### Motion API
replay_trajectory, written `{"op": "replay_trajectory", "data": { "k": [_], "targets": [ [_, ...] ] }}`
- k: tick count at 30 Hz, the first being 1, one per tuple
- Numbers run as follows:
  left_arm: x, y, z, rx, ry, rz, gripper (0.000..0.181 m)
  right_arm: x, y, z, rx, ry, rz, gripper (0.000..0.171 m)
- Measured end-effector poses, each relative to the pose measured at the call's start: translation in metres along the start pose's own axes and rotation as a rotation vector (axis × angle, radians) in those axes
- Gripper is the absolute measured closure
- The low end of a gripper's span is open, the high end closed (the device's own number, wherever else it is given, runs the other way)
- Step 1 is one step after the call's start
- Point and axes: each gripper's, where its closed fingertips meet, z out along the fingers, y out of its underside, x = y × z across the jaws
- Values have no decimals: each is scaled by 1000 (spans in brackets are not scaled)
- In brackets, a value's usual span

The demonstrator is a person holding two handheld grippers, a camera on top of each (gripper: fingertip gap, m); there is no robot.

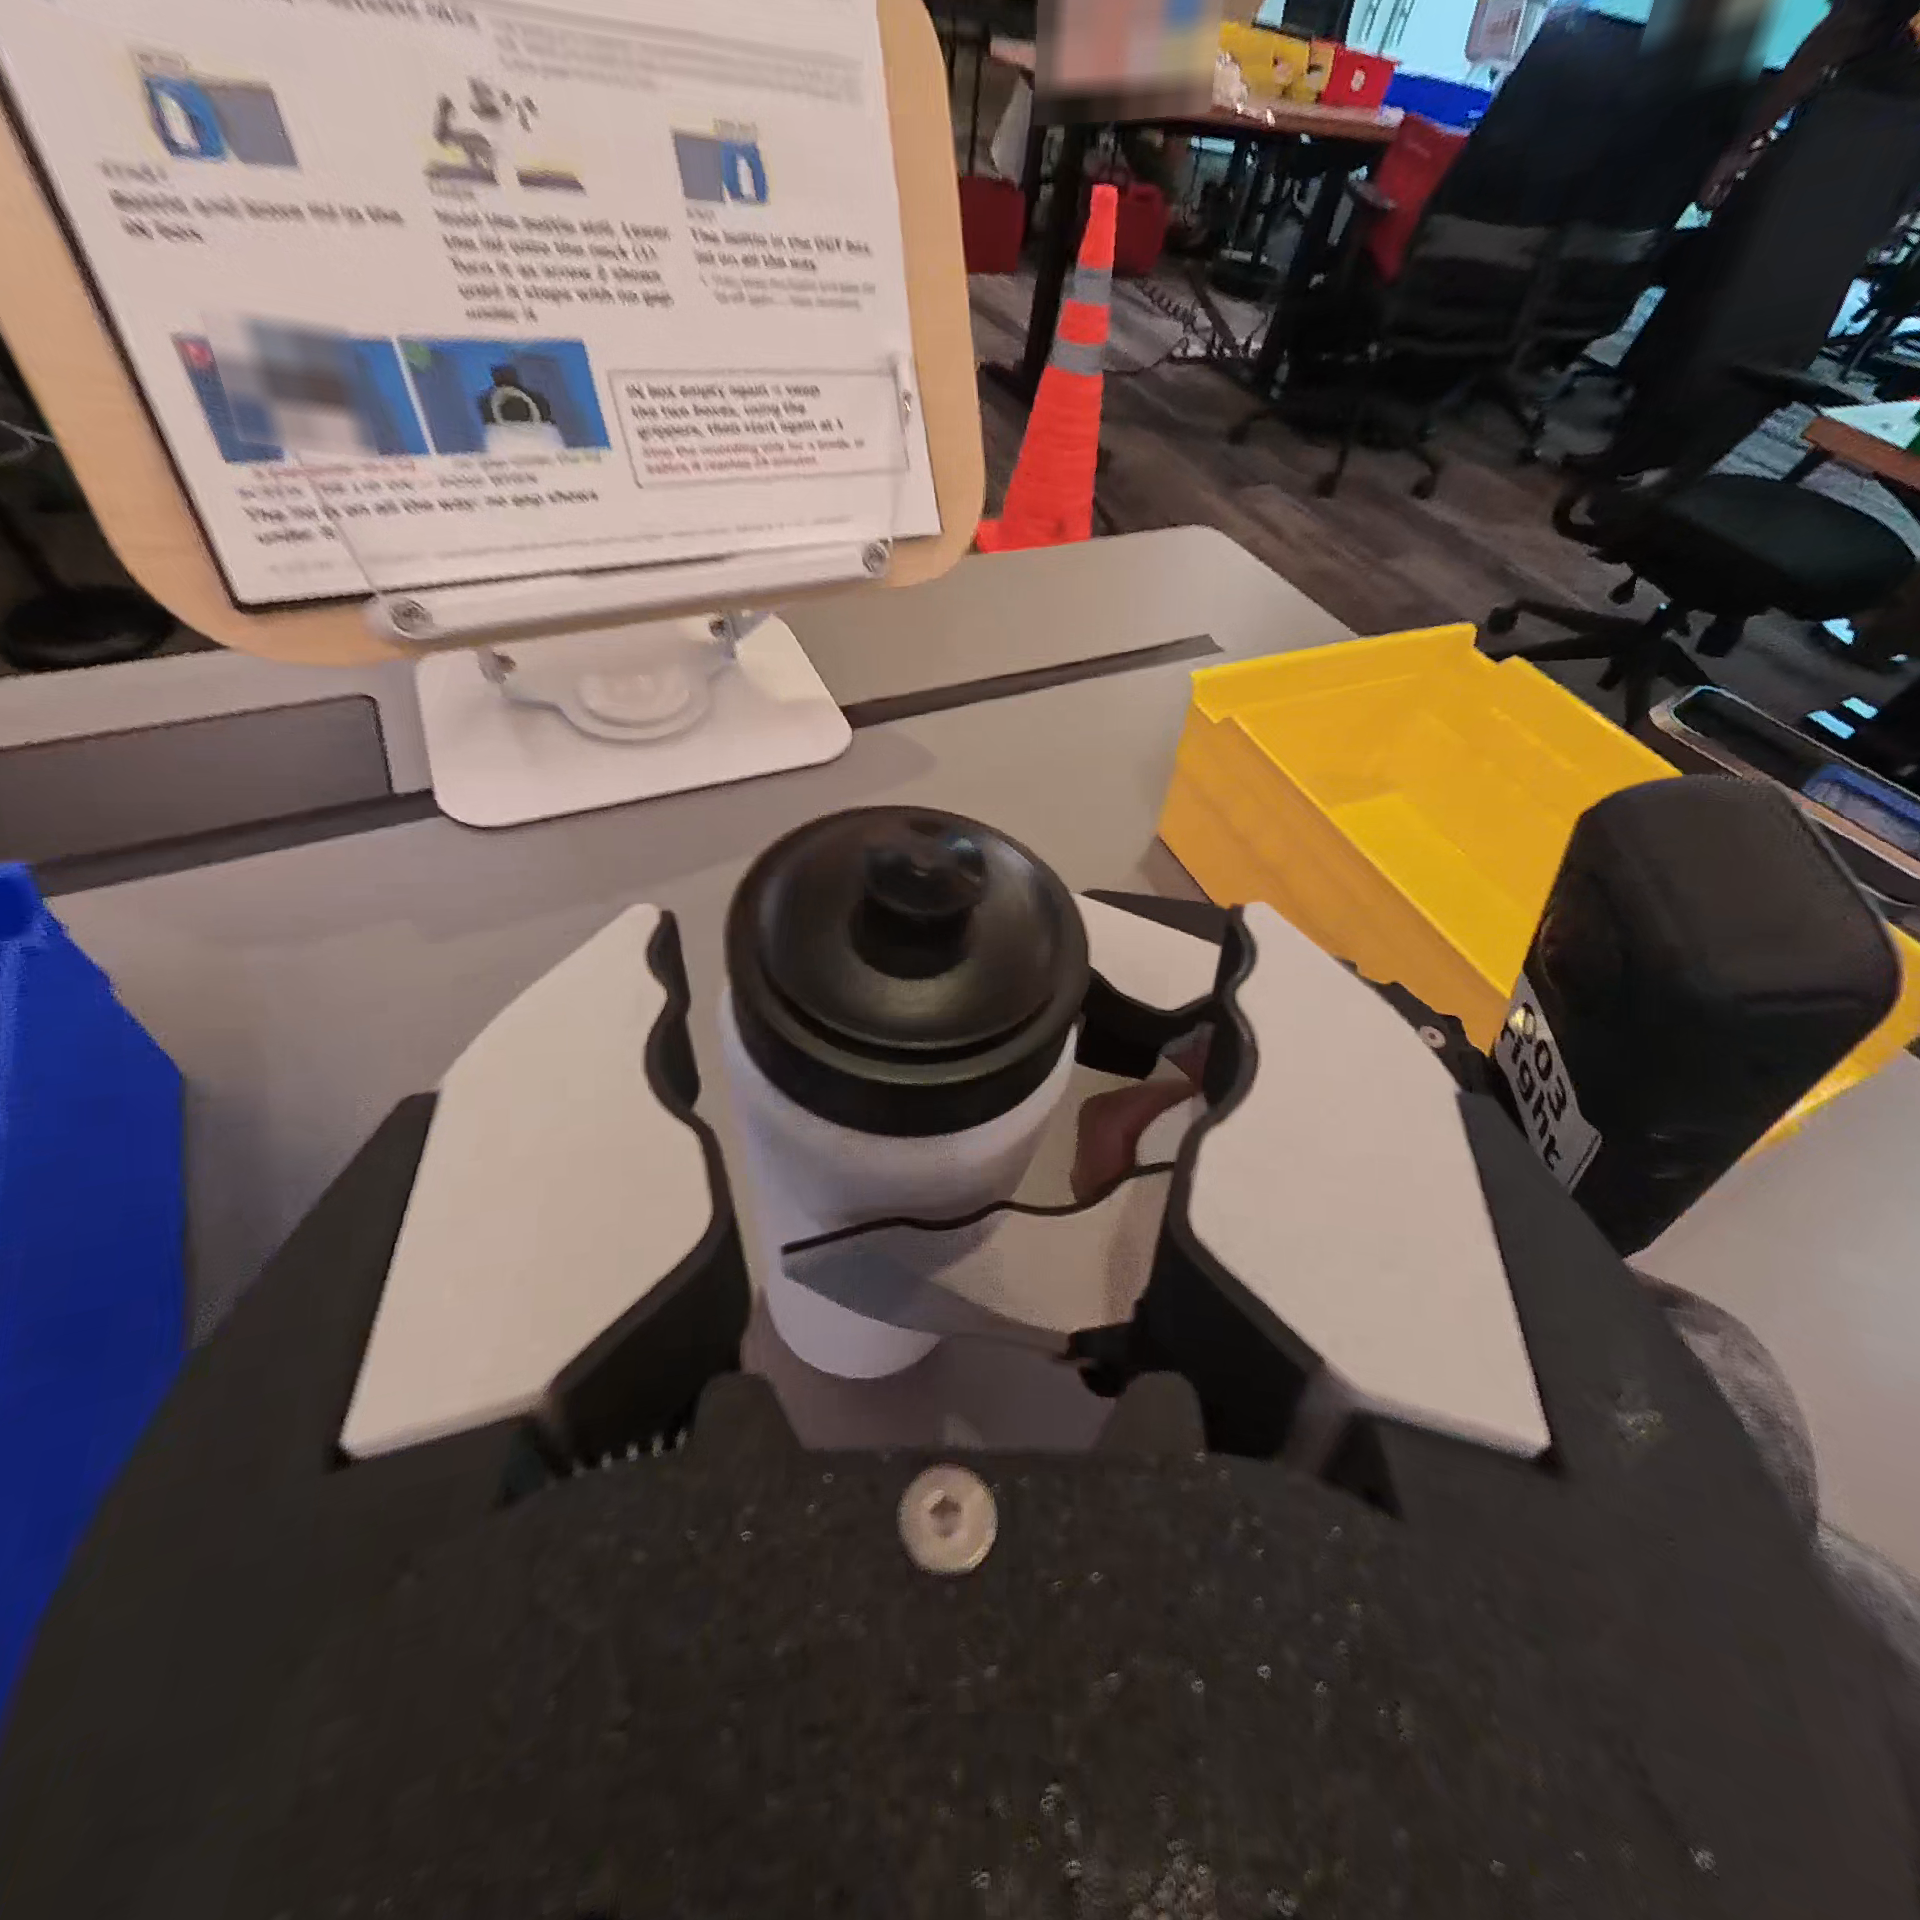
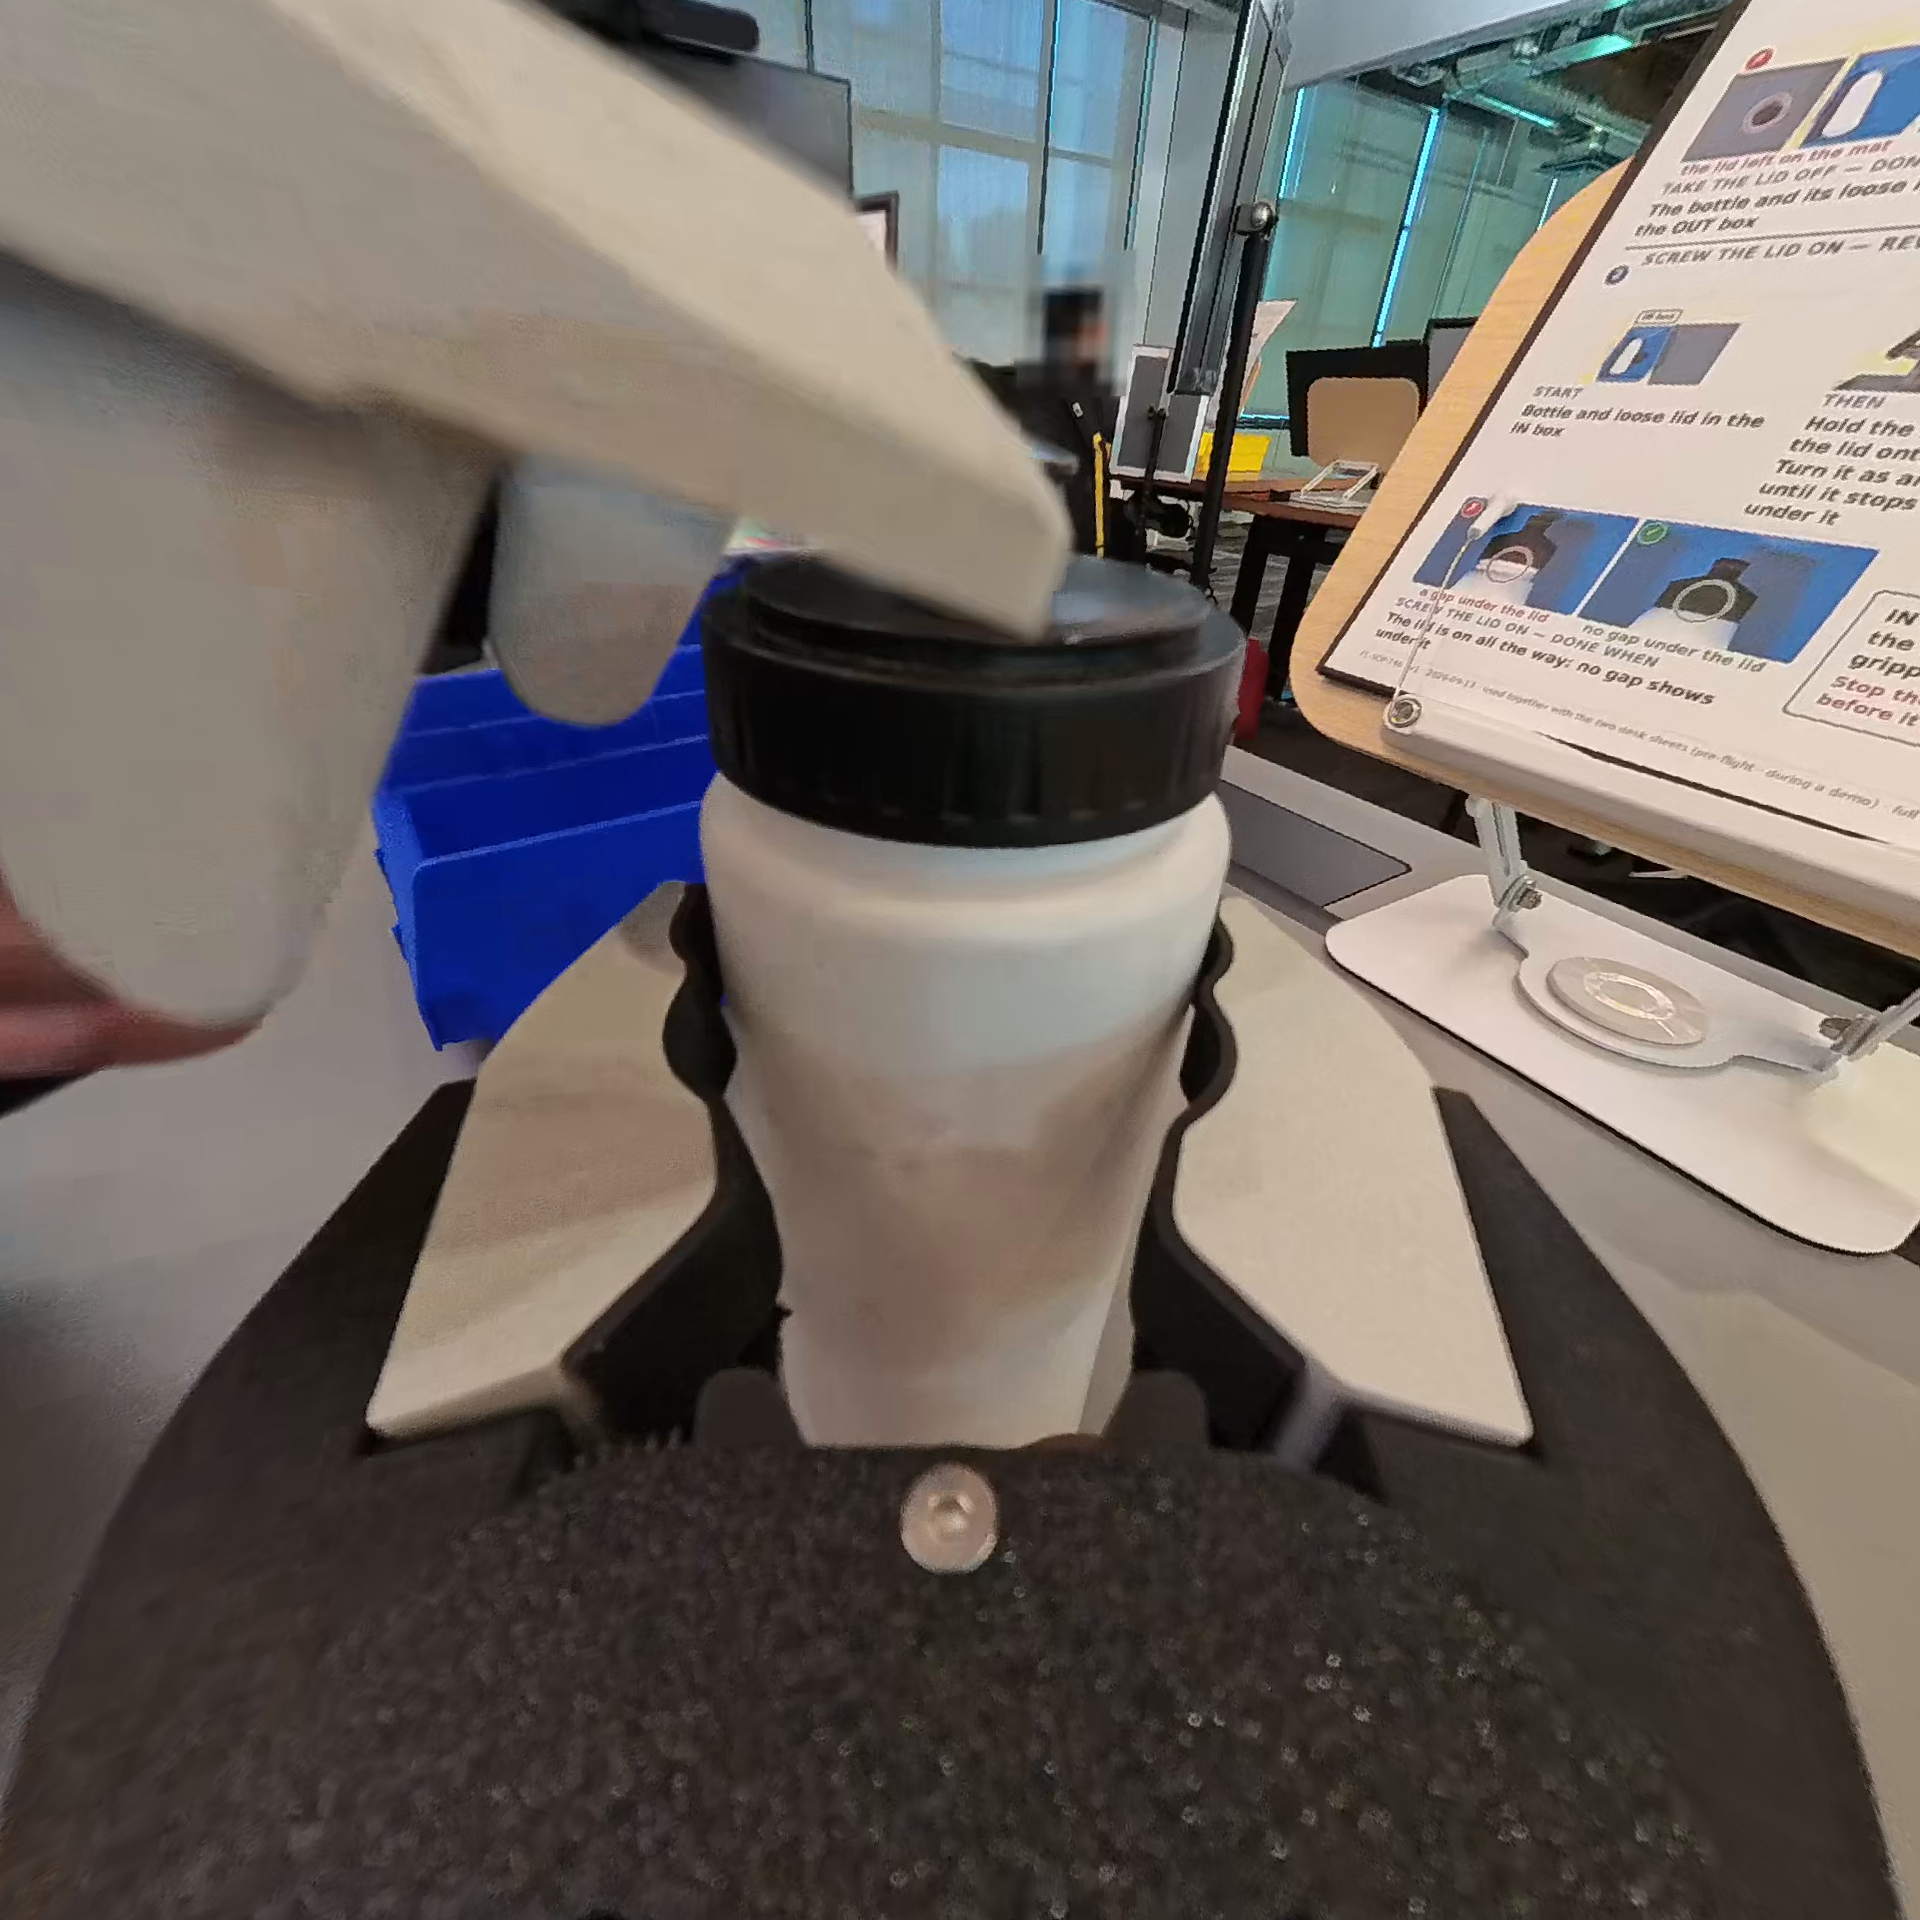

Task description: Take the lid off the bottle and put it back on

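The right gripper [image 2: 951, 914] is closed on the white bottle [image 2: 956, 1039]. Its two pale fingers press the bottle's body from both sides, a little under the shoulder. The bottle is upright over the grey table [image 1: 312, 987], in front of the white stand that carries a printed instruction sheet [image 1: 520, 291]. I cannot tell if its bottom touches the table.

The black lid [image 2: 971, 717] sits on the neck of the bottle. It has a ribbed rim and a small knob in the middle of its top (the knob shows only in the left wrist view). From the side its lower edge meets the white shoulder.

The left gripper [image 1: 945, 914] comes from above and is wide open around the lid. In its own view the lid lies between the two fingers. The left finger is just beside the rim, and the right finger stands clearly apart from it. In the right wrist view one finger tip lies across the top of the lid, and the other hangs behind the lid's left side. This picture is blurred, so I cannot say if the tip really touches. The left gripper holds nothing.

A blue bin [image 2: 540, 831] stands at the left of the bottle, and a yellow bin [image 1: 1403, 790] at the right. An orange cone [image 1: 1070, 416] stands on the floor behind the table.
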Motion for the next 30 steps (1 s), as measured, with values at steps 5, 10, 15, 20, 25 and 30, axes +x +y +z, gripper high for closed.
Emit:
{"op": "replay_trajectory", "data": {
  "k": [5,10,15,20,25,30],
  "targets": [
    [-9,9,7,-51,-54,27,110,0,0,-1,-2,2,0,85],
    [-8,12,3,-125,143,127,111,-2,0,0,-10,-5,0,85],
    [-5,14,1,-191,422,270,111,-3,0,-1,-19,-13,0,85],
    [-4,18,-4,-289,746,413,111,-6,1,0,-30,-26,2,85],
    [-6,22,-9,-407,1030,605,111,-9,1,1,-38,-39,1,85],
    [-6,24,-14,-468,1339,815,111,-11,1,0,-48,-41,-7,85]
  ]
}}
